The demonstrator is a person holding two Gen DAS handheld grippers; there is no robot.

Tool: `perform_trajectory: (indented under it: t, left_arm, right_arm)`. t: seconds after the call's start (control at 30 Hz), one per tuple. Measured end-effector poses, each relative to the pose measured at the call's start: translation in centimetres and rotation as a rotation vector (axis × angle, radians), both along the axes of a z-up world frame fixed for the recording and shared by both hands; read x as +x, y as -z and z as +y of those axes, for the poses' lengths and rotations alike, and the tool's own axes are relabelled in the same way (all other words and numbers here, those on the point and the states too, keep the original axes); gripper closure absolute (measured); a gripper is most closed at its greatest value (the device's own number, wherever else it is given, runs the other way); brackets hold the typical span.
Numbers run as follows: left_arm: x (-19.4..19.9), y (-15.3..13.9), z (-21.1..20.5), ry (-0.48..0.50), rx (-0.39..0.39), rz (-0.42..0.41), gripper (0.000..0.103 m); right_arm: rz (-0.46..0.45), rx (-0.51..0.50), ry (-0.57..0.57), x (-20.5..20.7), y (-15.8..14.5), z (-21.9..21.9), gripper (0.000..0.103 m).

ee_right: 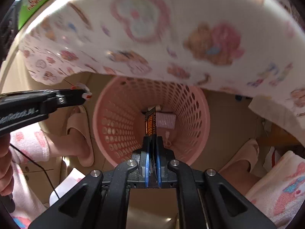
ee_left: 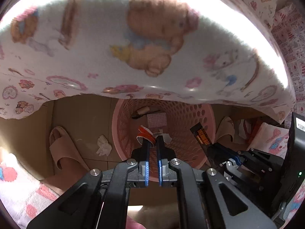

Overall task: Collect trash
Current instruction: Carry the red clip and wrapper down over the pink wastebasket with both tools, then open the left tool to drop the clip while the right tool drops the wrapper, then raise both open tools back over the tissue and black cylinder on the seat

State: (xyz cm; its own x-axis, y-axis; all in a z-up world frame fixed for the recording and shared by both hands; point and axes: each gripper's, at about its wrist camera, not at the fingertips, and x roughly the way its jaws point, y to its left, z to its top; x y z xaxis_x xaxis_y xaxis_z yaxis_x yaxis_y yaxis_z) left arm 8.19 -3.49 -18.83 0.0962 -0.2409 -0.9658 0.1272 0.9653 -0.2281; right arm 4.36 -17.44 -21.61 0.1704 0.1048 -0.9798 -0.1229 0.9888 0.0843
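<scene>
I see the black coffee sachet point(ee_right: 151, 122) clamped in my right tongs point(ee_right: 152, 139), its long axis running straight out along the fingers and pointing down into the pink basket point(ee_right: 114, 126), its far end over the basket's floor. In the left wrist view the same sachet point(ee_left: 202, 135) slants up and to the left above the basket's right rim point(ee_left: 207, 114). My left tongs point(ee_left: 152, 139) are pinched narrow on a crumpled red-and-white wrapper point(ee_left: 146, 133), which sticks out past the fingertips over the basket's mouth. On the basket's floor lie a pink checked packet point(ee_left: 156, 120) and a small brown roll point(ee_left: 143, 111). A crumpled tissue point(ee_left: 103, 145) sits on the floor just left of the basket, beside a pink slipper point(ee_left: 64, 148). A cloth printed with bears point(ee_left: 148, 43) hangs over the worktop's edge above the basket.
</scene>
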Motion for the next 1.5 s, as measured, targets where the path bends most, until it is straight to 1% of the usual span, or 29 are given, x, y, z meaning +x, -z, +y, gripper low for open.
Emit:
perform_trajectory:
  t: [0.07, 0.17, 0.23, 0.33, 0.43, 0.47, 0.53, 0.57, 0.67, 0.73, 0.8, 0.87, 0.93, 0.97, 1.03, 1.1, 1.17, 1.2, 1.23, 1.3, 1.33, 1.37, 1.5]
  left_arm:
    - [0.2, 1.1, -0.3, 0.001, 0.019, 0.017, 0.096]
    - [0.7, 2.8, -0.6, 0.001, 0.041, 0.034, 0.096]
    - [0.8, 3.6, -0.6, -0.001, 0.061, 0.035, 0.096]
    - [0.8, 4.4, -0.5, -0.009, 0.058, 0.065, 0.096]
    - [0.7, 4.7, -0.2, -0.015, 0.040, 0.073, 0.096]
    - [0.7, 4.6, -0.2, -0.016, 0.039, 0.070, 0.094]
    - [0.5, 4.3, -0.2, -0.015, 0.040, 0.066, 0.087]
    - [0.4, 4.2, -0.1, -0.017, 0.040, 0.067, 0.079]
    - [0.4, 3.8, 0.0, -0.030, 0.043, 0.070, 0.078]
    - [0.3, 3.4, -0.2, -0.029, 0.067, 0.052, 0.073]
    - [0.2, 2.8, -0.3, -0.023, 0.088, 0.029, 0.060]
    - [0.1, 2.2, -0.3, -0.025, 0.089, 0.014, 0.056]
    - [0.1, 1.6, -0.1, -0.028, 0.087, 0.001, 0.054]
    - [0.0, 1.2, 0.1, -0.036, 0.091, -0.007, 0.054]
    - [-0.3, 0.0, 0.5, -0.061, 0.097, -0.033, 0.054]
    - [-0.8, -1.5, 0.7, -0.055, 0.102, -0.077, 0.053]
    - [-1.1, -3.0, 0.9, -0.051, 0.120, -0.128, 0.051]
    - [-1.3, -3.7, 1.0, -0.052, 0.119, -0.151, 0.049]
    - [-1.4, -4.4, 1.1, -0.055, 0.114, -0.170, 0.049]
    - [-1.4, -5.6, 1.6, -0.069, 0.087, -0.214, 0.046]
    - [-1.4, -6.1, 1.7, -0.074, 0.079, -0.235, 0.045]
    - [-1.4, -6.7, 1.8, -0.076, 0.078, -0.259, 0.045]
    - [-1.6, -8.9, 1.9, -0.080, 0.114, -0.372, 0.045]
  right_arm:
    - [0.022, -0.009, 0.016, 0.5, 1.1, -0.3, 0.096]
    - [0.059, 0.018, 0.044, 0.8, 2.5, -0.6, 0.096]
    - [0.067, 0.023, 0.067, 0.9, 3.0, -1.0, 0.096]
    - [0.068, 0.030, 0.083, 1.1, 3.6, -1.3, 0.096]
    - [0.076, 0.073, 0.106, 1.1, 4.1, -1.9, 0.096]
    - [0.079, 0.082, 0.113, 1.0, 4.1, -2.0, 0.096]
    - [0.078, 0.081, 0.119, 0.9, 4.2, -2.1, 0.096]
    - [0.077, 0.078, 0.120, 0.9, 4.2, -2.2, 0.096]
    - [0.079, 0.074, 0.135, 0.9, 4.0, -2.3, 0.095]
    - [0.084, 0.075, 0.148, 0.9, 4.0, -2.6, 0.095]
    - [0.081, 0.068, 0.146, 0.9, 3.8, -2.6, 0.091]
    - [0.061, 0.048, 0.128, 0.8, 3.4, -2.4, 0.070]
    - [0.025, 0.031, 0.114, 0.7, 2.8, -2.2, 0.060]
    - [0.011, 0.030, 0.111, 0.6, 2.4, -2.1, 0.058]
    - [0.000, 0.041, 0.115, 0.5, 1.7, -2.1, 0.057]
    - [-0.017, 0.052, 0.122, 0.5, 0.9, -2.3, 0.056]
    - [-0.048, 0.056, 0.123, 0.4, -0.1, -2.3, 0.050]
    - [-0.064, 0.064, 0.126, 0.3, -0.6, -2.3, 0.049]
    - [-0.078, 0.078, 0.132, 0.2, -1.2, -2.4, 0.047]
    - [-0.112, 0.097, 0.138, 0.2, -2.6, -2.4, 0.040]
    - [-0.138, 0.095, 0.138, 0.1, -3.4, -2.5, 0.034]
    - [-0.164, 0.085, 0.141, -0.1, -4.1, -2.5, 0.031]
    - [-0.227, 0.055, 0.160, -0.6, -6.1, -3.1, 0.031]
